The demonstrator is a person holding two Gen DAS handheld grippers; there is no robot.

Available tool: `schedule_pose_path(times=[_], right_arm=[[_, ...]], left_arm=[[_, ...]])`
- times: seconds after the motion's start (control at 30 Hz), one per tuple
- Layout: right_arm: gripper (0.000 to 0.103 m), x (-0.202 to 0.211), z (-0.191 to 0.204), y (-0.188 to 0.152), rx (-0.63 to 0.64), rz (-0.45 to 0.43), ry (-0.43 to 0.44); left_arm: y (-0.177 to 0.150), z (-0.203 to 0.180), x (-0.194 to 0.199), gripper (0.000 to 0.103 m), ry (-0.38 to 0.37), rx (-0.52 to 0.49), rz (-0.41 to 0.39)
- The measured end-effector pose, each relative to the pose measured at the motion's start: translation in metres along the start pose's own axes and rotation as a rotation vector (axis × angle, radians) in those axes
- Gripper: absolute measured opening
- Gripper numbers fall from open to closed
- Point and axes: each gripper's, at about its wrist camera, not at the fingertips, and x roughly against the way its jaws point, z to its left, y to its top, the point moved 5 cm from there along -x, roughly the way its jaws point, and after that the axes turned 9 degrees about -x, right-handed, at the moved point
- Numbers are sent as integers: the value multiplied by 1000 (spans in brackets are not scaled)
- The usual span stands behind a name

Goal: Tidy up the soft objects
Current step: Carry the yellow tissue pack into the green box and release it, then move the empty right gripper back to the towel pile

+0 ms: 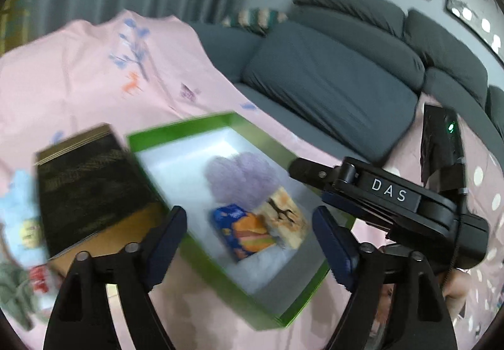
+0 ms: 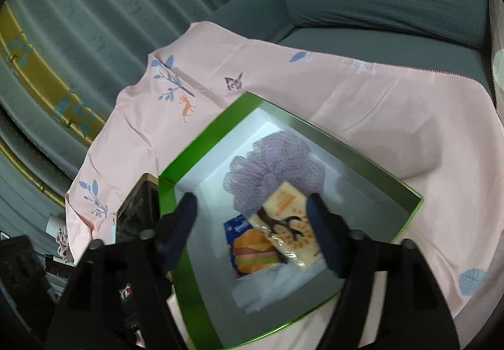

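Both the left gripper point(image 1: 249, 243) and right gripper point(image 2: 252, 233) hover with jaws apart and empty, since the purple pouf point(image 2: 274, 167), cream packet point(image 2: 289, 230) and blue packet point(image 2: 252, 249) already lie ahead of them inside the green box point(image 2: 167, 192).

Green box point(image 2: 167, 192) with white floor – lilac mesh puff point(image 2: 274, 167), pink leaf-printed sheet point(image 2: 362, 104)

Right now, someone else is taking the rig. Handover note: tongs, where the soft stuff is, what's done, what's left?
Left tongs: open, nothing between them. Right tongs: open, empty, over the green box.
In the box: purple mesh bath pouf, blue packet, and cream printed packet leaning on both.
Outside, left of the box in the left wrist view: dark box lid, light blue soft item, grey cloth, too blurred to name further.
Done: three items boxed. Left: the items outside, likely.
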Motion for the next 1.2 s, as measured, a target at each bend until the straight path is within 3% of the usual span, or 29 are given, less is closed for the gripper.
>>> schedule_pose_path(times=[0.17, 0.33, 0.7, 0.83, 0.97, 1.1, 1.2], right_arm=[[94, 5, 27, -11, 82, -11, 27], [96, 5, 56, -27, 182, -23, 9], [97, 0, 113, -75, 369, -7, 11], [97, -1, 134, -96, 435, 11, 26], [97, 0, 161, -127, 507, 79, 101], [97, -2, 202, -172, 570, 217, 268], [97, -10, 240, -208, 636, 288, 311]], left_arm=[[-10, 31, 51, 83, 36, 94, -47], [-39, 74, 103, 83, 184, 169, -44], [-134, 179, 210, 83, 451, 478, -77], [-177, 215, 242, 83, 599, 572, -80], [-214, 253, 266, 83, 723, 695, -57], [-239, 274, 281, 83, 726, 777, -71], [-254, 283, 286, 83, 746, 819, -53]])
